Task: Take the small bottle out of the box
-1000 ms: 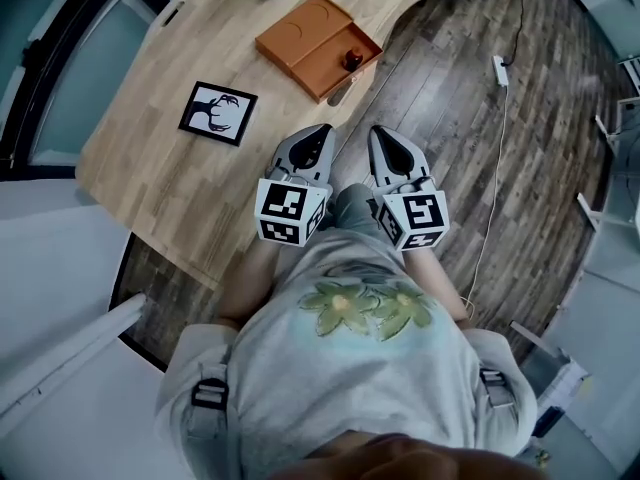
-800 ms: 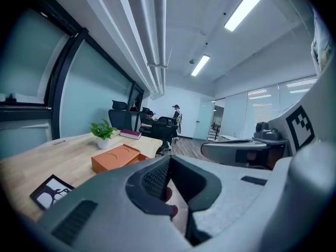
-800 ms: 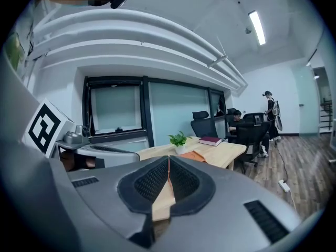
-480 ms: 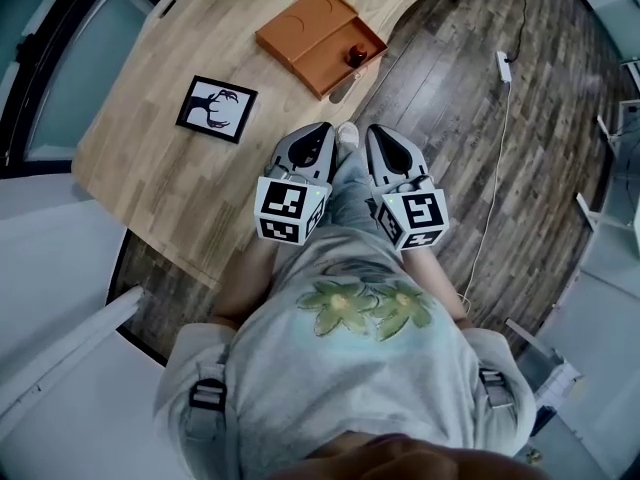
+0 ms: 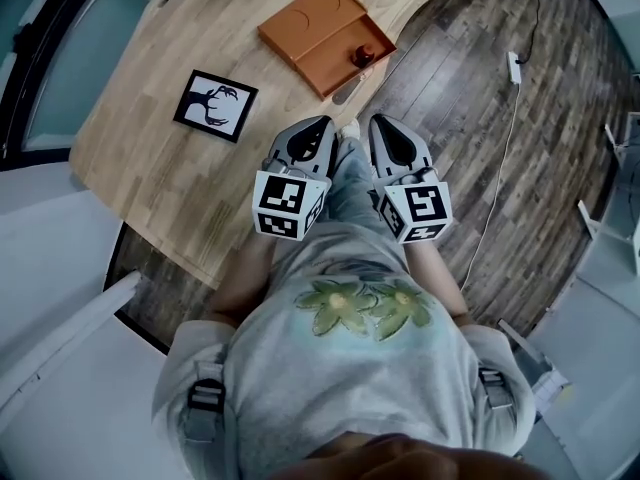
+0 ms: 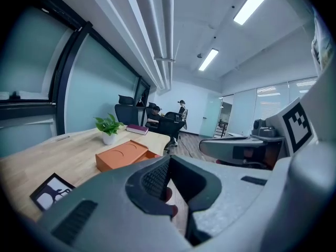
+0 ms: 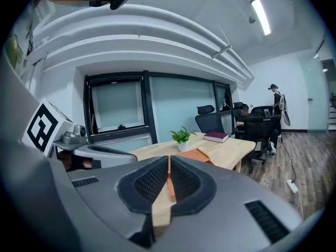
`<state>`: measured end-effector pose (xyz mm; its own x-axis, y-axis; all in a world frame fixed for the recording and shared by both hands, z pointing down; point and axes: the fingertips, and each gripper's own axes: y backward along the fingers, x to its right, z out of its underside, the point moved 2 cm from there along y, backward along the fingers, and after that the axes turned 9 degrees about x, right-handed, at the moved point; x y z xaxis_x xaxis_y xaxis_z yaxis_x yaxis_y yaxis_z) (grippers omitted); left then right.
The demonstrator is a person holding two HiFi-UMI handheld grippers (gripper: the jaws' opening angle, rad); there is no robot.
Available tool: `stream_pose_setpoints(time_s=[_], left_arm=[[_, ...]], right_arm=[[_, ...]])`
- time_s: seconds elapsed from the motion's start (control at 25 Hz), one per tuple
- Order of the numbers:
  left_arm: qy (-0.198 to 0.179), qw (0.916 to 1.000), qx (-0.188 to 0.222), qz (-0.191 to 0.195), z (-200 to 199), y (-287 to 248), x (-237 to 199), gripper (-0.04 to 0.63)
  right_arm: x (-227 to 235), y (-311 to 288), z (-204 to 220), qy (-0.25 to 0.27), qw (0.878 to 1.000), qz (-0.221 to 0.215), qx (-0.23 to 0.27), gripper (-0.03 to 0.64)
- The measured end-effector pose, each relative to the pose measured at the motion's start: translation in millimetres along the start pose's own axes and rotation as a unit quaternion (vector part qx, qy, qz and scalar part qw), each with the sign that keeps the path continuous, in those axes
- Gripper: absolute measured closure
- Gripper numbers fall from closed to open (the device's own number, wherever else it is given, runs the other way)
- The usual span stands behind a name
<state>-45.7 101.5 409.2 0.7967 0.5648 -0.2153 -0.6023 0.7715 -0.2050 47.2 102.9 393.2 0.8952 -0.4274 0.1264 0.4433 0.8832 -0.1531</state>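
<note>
While the small bottle [image 5: 362, 58] stands in the open compartment of the orange box [image 5: 318, 28] on the table [image 5: 150, 138], the left hand-held gripper [image 5: 318, 128] and the right hand-held gripper [image 5: 386, 128] are side by side near the table's edge, well apart from the box. Both have their jaws closed together with nothing between them.

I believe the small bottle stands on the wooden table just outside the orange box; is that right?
Not quite: the head view shows the small bottle inside the orange box, in its open compartment; the box lies on the wooden table.
</note>
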Motion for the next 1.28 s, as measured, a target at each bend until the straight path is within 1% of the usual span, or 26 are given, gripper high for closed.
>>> stream_pose_setpoints(time_s=[0.36,0.56,0.76,1.04,1.28], left_arm=[[0.005,0.9997,-0.020,-0.011,4.1,-30.1,-20.1,0.589],[0.023,0.9994,-0.021,-0.015,-1.9,-47.0,-32.5,0.589],[0.029,0.9992,-0.024,-0.013,-5.6,-66.2,-43.5,0.589],[0.045,0.9983,-0.036,-0.010,-7.3,-95.2,-58.9,0.589],[0.051,0.9976,-0.047,-0.009,-6.2,-117.9,-72.2,0.589]], right_arm=[[26.7,-33.9,0.3,-0.010,1.000,-0.016,-0.008,0.606],[39.9,-50.7,1.4,-0.009,1.000,-0.020,-0.020,0.606],[50.0,-69.2,6.5,-0.007,0.999,-0.025,-0.038,0.606],[66.7,-96.0,9.5,-0.006,0.998,-0.028,-0.058,0.604],[80.6,-119.7,15.7,-0.010,0.997,-0.032,-0.074,0.600]])
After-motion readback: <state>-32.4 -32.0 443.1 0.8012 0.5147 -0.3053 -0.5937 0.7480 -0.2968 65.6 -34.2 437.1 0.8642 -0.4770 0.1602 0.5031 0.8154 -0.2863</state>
